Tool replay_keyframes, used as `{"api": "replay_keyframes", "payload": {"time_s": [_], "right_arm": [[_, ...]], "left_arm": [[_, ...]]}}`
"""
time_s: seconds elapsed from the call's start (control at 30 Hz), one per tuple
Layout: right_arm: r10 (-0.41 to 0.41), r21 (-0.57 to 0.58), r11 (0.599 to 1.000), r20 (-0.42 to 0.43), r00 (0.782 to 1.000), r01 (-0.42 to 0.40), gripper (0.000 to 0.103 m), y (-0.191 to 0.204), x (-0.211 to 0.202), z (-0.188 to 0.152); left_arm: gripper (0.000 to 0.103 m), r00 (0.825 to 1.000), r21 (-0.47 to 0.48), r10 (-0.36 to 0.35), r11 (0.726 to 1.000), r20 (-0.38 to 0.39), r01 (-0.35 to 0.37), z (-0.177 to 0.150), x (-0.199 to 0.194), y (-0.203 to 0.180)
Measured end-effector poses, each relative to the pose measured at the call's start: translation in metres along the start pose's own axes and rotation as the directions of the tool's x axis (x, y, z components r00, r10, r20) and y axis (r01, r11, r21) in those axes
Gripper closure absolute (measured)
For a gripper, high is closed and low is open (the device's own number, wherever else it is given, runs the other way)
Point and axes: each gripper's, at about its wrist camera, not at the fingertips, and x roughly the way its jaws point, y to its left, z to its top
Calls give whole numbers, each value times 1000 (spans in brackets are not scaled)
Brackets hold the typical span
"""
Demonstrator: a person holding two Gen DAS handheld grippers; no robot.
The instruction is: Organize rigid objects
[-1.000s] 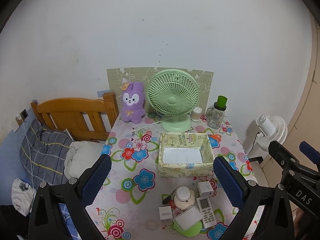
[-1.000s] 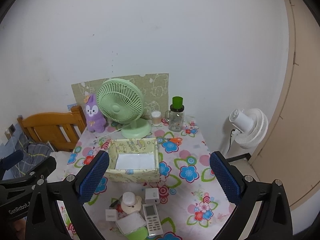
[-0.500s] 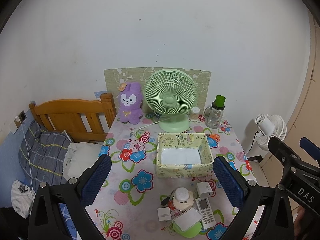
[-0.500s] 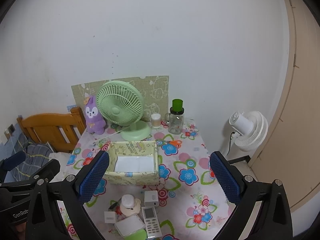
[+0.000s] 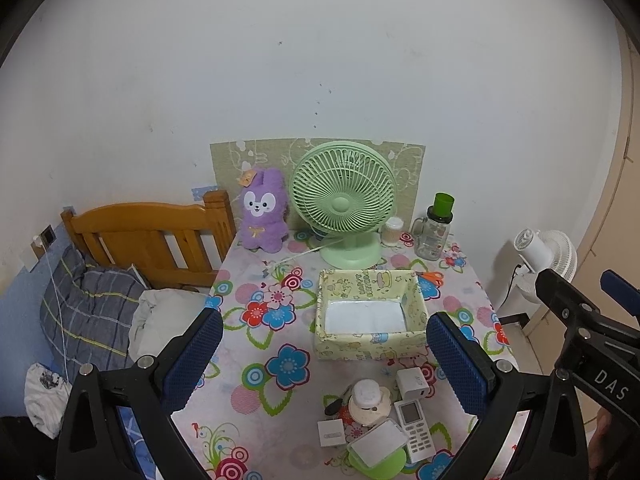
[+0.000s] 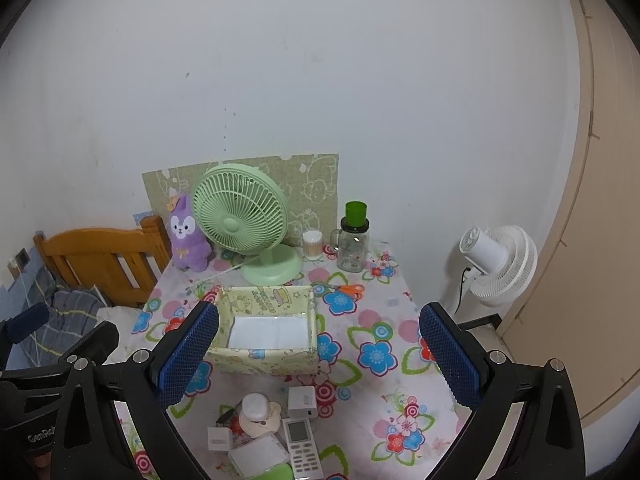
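The right gripper (image 6: 318,354) hangs above the flowered tabletop (image 6: 376,336) with its blue pads (image 6: 448,354) spread wide and nothing between them. Below it stands a yellow box (image 6: 266,358) with a white bottom. Near the front edge lie a white remote (image 6: 302,446), a white charger cube (image 6: 303,401), a small round device (image 6: 258,412) and a flat white case (image 6: 259,456). Behind the box stand a green fan (image 6: 244,216), a purple plush (image 6: 186,240), a jar with green lid (image 6: 354,240) and orange scissors (image 6: 346,289).

Left tongs (image 5: 324,360) spread wide, empty, right tongs (image 6: 318,354) likewise gaping, both seemingly held level, side by side
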Motion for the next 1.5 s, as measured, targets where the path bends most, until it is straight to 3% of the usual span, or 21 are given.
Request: {"api": "replay_keyframes", "payload": {"time_s": [1.13, 1.5], "right_arm": [[13, 5, 1000, -17, 1000, -13, 1, 1, 17, -1], [36, 33, 999, -108, 993, -33, 1, -9, 54, -28]], "left_arm": [[0, 1000, 10, -13, 1000, -17, 13, -3, 16, 1], [0, 996, -6, -34, 999, -88, 33, -28, 52, -8]]}}
